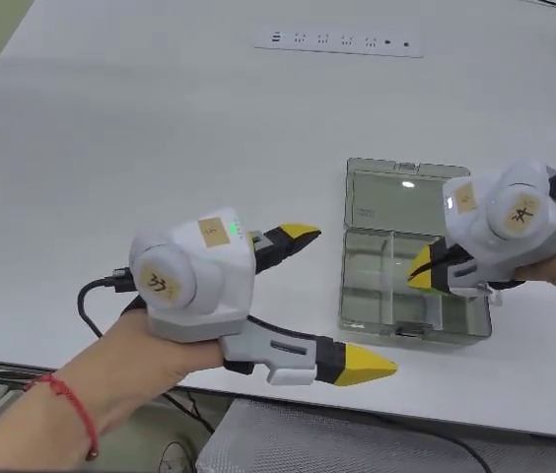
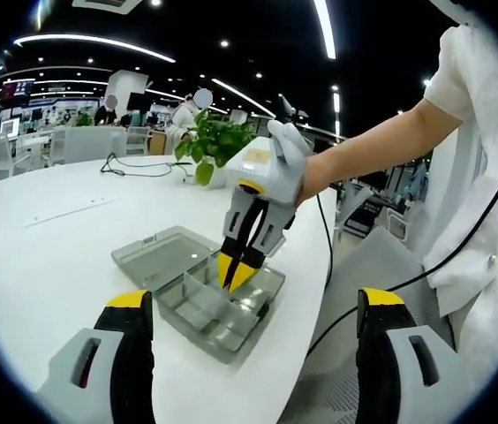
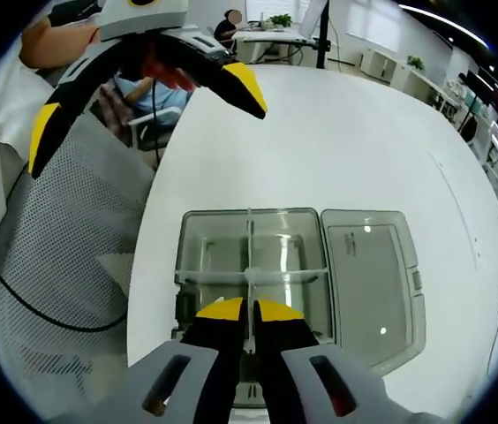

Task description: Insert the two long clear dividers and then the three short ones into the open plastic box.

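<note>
White table (image 1: 160,148), on which we list: clear grey plastic box (image 1: 345,286) near the front edge, lid (image 1: 396,202) folded flat; left gripper (image 1: 344,300) beside the box, jaws spread wide, holding nothing; right gripper (image 3: 249,311) above the box, jaws narrow, pinching an upright clear divider (image 3: 249,243), crossed by a second divider (image 3: 275,275)

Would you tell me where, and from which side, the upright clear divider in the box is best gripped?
Pinch its top edge from above: the upright clear divider stands on edge in the box, walls and a cross divider hemming its faces, so probably only the top is free.
</note>
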